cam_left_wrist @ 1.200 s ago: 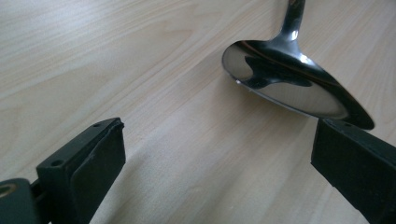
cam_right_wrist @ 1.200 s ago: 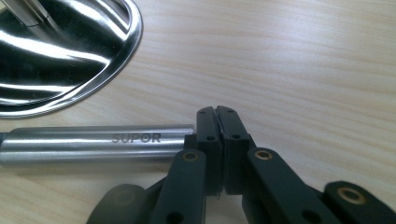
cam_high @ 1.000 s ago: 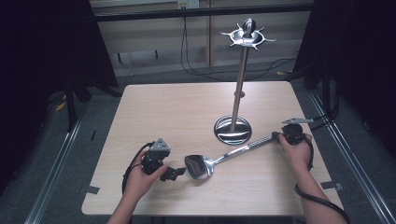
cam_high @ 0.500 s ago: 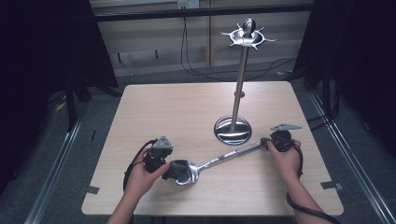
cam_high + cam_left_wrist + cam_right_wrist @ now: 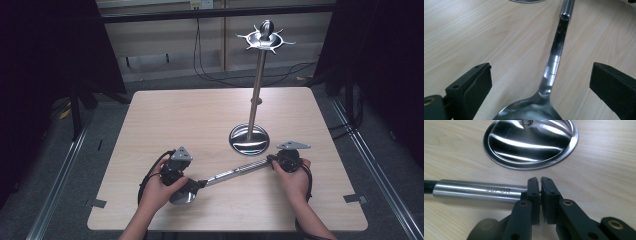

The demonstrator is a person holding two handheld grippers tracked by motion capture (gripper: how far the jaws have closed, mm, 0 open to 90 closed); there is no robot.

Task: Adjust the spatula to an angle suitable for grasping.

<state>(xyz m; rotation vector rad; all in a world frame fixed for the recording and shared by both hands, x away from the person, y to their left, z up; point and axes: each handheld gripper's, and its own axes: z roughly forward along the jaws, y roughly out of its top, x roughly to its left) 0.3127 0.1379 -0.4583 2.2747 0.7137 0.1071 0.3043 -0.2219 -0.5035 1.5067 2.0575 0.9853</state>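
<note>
Ladle (image 5: 227,175) of polished steel lies flat on the wooden table (image 5: 200,120), its long handle running between the two grippers. In the high view the bowl end sits under the left gripper (image 5: 192,186) and the thick tube end of the handle reaches the right gripper (image 5: 272,161).

In the left gripper view, the two black fingers (image 5: 477,85) stand wide apart, one on each side of the ladle's flat neck (image 5: 552,63). The neck runs up the gap between them without touching either pad; bare wood shows on both sides of it. The bowl's near edge lies low between the fingers, and the neck widens into the round tube farther out beyond the fingertips.

In the right gripper view, the right gripper (image 5: 540,187) has its fingers (image 5: 533,192) drawn almost together, with only a thin slit between the pads. They meet right at the end of the handle tube (image 5: 477,190), which stretches off to the left of the fingertips and bears stamped lettering. Whether a thin part of the handle's end is pinched in that slit I cannot tell; the tube itself lies beside the pads, not between them. These jaws have just been opening by a small amount.

Just beyond the right fingertips sits the round shiny base (image 5: 530,142) of a tall metal stand (image 5: 257,85), close to the handle but apart from it. The stand's pole rises to a spoked top (image 5: 265,39) in the high view.
</note>
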